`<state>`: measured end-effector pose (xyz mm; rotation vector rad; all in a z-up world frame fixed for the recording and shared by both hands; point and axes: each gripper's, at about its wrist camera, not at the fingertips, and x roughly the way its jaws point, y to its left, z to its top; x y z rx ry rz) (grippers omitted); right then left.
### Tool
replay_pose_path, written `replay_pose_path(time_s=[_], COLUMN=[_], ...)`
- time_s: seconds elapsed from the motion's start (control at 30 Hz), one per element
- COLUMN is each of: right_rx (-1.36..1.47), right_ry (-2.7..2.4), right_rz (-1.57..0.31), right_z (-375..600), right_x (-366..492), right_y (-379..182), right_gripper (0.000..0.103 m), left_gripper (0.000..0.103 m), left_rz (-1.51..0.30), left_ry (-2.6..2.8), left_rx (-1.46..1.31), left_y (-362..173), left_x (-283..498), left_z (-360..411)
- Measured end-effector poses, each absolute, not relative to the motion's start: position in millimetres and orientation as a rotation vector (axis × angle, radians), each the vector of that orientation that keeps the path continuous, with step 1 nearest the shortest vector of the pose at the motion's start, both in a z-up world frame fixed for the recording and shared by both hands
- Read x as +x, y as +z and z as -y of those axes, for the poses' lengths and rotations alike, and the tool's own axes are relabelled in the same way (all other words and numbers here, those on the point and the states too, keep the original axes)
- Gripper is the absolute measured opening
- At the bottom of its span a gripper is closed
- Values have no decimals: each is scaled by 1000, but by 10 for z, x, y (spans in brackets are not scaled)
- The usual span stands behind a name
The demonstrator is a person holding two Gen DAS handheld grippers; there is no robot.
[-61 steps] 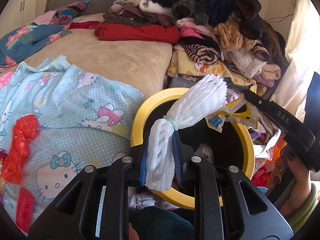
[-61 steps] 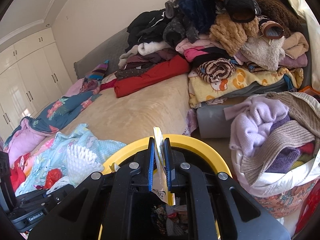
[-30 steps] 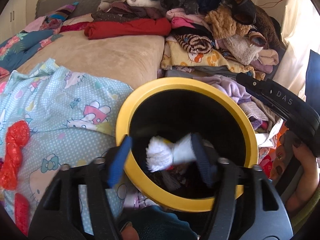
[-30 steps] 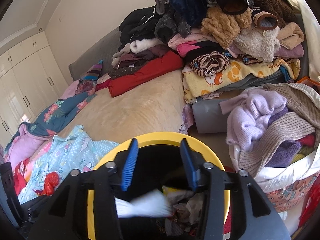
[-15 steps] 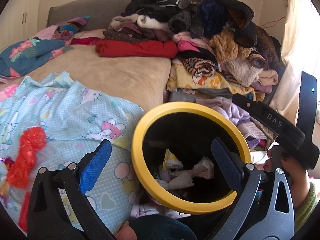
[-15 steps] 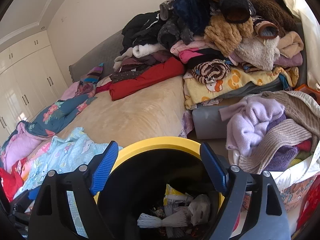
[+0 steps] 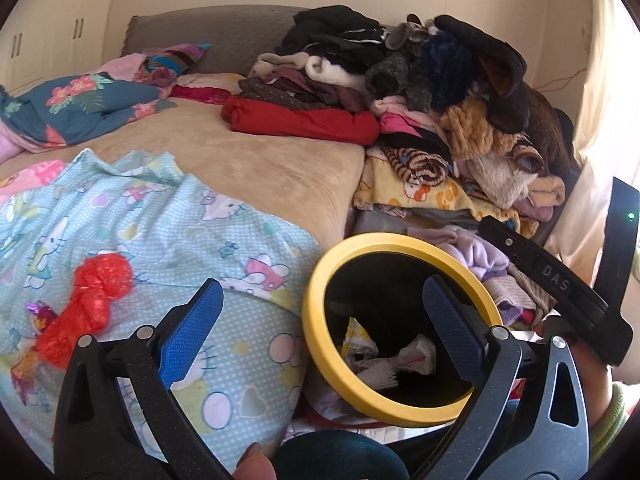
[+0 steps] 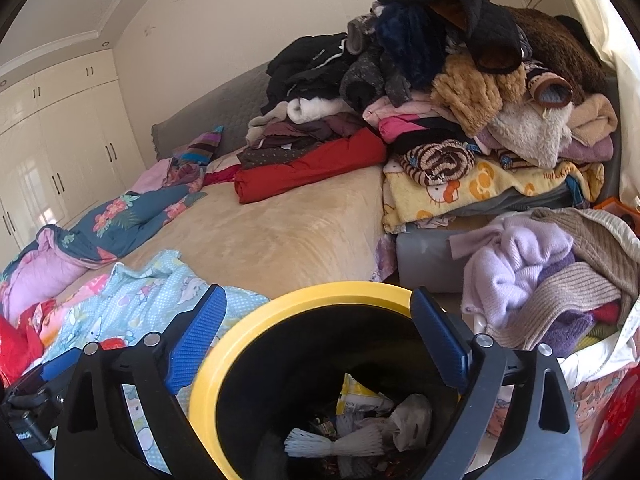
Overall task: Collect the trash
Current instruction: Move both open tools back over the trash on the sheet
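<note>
Nearest to us, the left gripper (image 7: 320, 320) stands with its blue pads wide apart and nothing between them. The right gripper (image 8: 316, 332) is opening its jaws, and they too are empty. In the left wrist view, the left gripper's right finger (image 7: 452, 328) overlaps the mouth of the yellow-rimmed bin (image 7: 316, 344), while its left finger sits over the cartoon-print sheet (image 7: 168, 216). In the right wrist view, the bin (image 8: 304, 300) sits directly below and between the right gripper's two fingers.

Inside the bin we see the white foam net (image 8: 340, 446) lying on the bottom beside a yellow wrapper (image 8: 360, 396) and crumpled paper (image 8: 412, 412), well clear of all pads.

To the left of the bin, a red foam net (image 7: 92, 296) lies on the sheet, near a small shiny wrapper (image 7: 38, 312), outside the left gripper's span.

Beyond the sheet, the tan bed cover (image 7: 256, 160) offers an open stretch. The piled clothes (image 7: 440, 92) bound it on the right, and a bag of knitwear (image 8: 560, 272) crowds the bin's right side. White wardrobe doors (image 8: 60, 148) close the far left.
</note>
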<state>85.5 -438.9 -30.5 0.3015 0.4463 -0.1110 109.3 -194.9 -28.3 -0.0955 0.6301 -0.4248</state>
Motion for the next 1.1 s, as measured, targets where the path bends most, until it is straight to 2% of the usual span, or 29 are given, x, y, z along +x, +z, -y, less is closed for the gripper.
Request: replay_pose_path(time_s=[1.1], right_rx=[186], right_ry=[67], right_rz=[-429], right_z=[3322], right_x=[825], right_y=[-99], right_gripper=[95], left_gripper=[92], left_rz=[-533], left_ry=[-275], left_rx=[-190], left_y=[-57], left_x=[1072], left_z=[978])
